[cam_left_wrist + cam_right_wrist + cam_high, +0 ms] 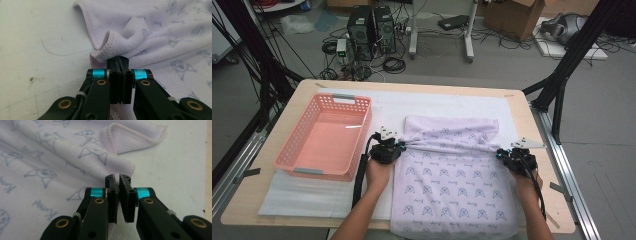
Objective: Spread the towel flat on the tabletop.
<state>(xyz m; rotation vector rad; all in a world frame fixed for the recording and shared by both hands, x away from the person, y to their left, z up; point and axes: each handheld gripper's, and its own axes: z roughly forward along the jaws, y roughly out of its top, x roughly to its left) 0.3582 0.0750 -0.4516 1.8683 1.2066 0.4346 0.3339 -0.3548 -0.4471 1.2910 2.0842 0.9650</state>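
At the bottom of the high view, two forearms come in, each hand carrying a gripper. The left gripper (pixel 388 148), at centre left of the frame, is clenched on the left edge of the lilac towel (pixel 452 185); the left gripper view shows its jaws pinched together on a bunched hem. The right gripper (pixel 512 157), at centre right, grips the towel's right edge, jaws nearly together with cloth between them. The towel is gathered into a ridge between the two grippers. Farther left stands a pink basket (pixel 292 155) on the table (pixel 532 130).
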